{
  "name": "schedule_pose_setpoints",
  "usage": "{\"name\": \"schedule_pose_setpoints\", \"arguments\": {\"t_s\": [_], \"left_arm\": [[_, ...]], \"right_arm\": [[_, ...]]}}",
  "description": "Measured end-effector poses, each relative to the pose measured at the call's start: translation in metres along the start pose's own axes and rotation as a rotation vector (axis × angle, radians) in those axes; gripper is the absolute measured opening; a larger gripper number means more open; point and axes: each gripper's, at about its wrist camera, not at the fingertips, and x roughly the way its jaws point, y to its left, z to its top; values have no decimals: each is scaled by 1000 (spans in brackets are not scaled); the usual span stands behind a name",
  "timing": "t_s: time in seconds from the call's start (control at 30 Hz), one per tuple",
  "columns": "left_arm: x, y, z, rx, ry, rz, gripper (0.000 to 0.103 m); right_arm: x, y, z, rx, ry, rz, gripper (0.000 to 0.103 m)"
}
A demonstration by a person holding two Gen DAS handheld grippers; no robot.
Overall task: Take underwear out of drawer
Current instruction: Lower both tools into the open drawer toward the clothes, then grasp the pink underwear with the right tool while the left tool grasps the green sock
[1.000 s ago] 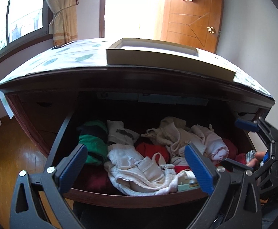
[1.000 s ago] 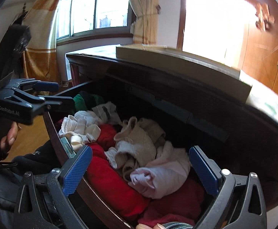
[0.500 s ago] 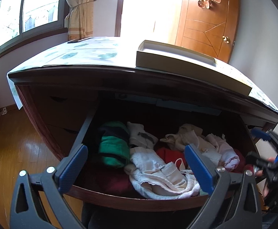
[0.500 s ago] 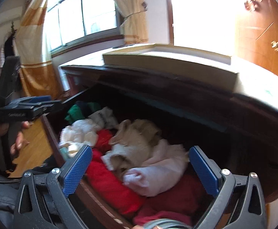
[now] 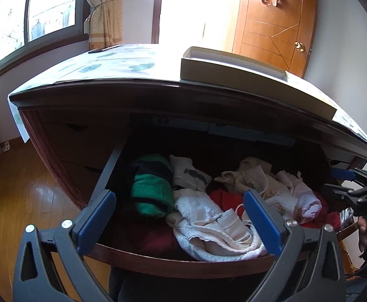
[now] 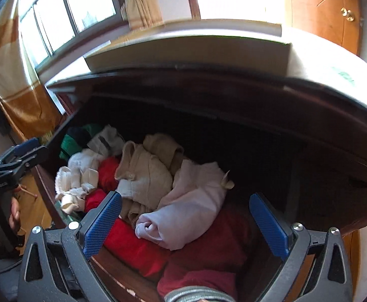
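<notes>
Underwear (image 5: 208,221) fills the open drawer (image 5: 183,261), a tumble of white, cream, pink, red and green pieces. In the left wrist view, the left hand-held gripper (image 5: 180,220) hangs in front of the drawer's curved front edge with its blue pads wide apart and nothing between them. A white ribbed piece with pale straps lies just ahead of it, between the pads and nearer the right one. A rolled green and dark garment (image 5: 152,188) sits ahead and toward the left pad, and a cream bundle (image 5: 254,178) lies beyond the right pad. Above the drawer, a flat white box (image 5: 233,73) rests on the bench (image 5: 107,65), which carries a patterned cover. The right hand-held gripper (image 5: 344,183) shows at the far right edge, side-on.

In the right wrist view, the right hand-held gripper (image 6: 186,221) is also spread open and grips nothing. A pale pink garment (image 6: 191,209) lies directly ahead between its pads, resting on red cloth (image 6: 133,241). The cream bundle (image 6: 148,173) is farther ahead and to the left, touching the pink one. The left hand-held gripper (image 6: 19,156) is well off to the left, beside the drawer's corner.
</notes>
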Motion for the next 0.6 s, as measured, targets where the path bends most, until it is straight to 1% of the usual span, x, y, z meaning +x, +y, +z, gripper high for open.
{"name": "schedule_pose_setpoints", "arguments": {"t_s": [0.07,0.13,0.17,0.27,0.3,0.37,0.5,0.53,0.6], "left_arm": [[0,0,0,2,0,-1,103],[1,0,0,5,1,0,103],[3,0,0,8,3,0,103],[4,0,-1,14,7,4,103],[5,0,-1,14,9,6,103],[6,1,-1,11,13,9,103],[7,1,-2,13,20,10,103],[7,1,-2,16,21,9,103],[6,0,-3,23,19,7,103]], "right_arm": [[6,2,3,-22,32,-23,98],[15,1,5,-27,76,-24,84],[19,-2,6,-17,98,-19,82],[32,-3,3,-37,156,-45,78],[34,-4,2,-35,172,-35,72],[35,-4,1,-49,190,-33,72],[46,2,1,-110,271,-36,72],[50,2,0,-114,300,-23,69],[51,5,-1,-133,319,-21,66]]}}
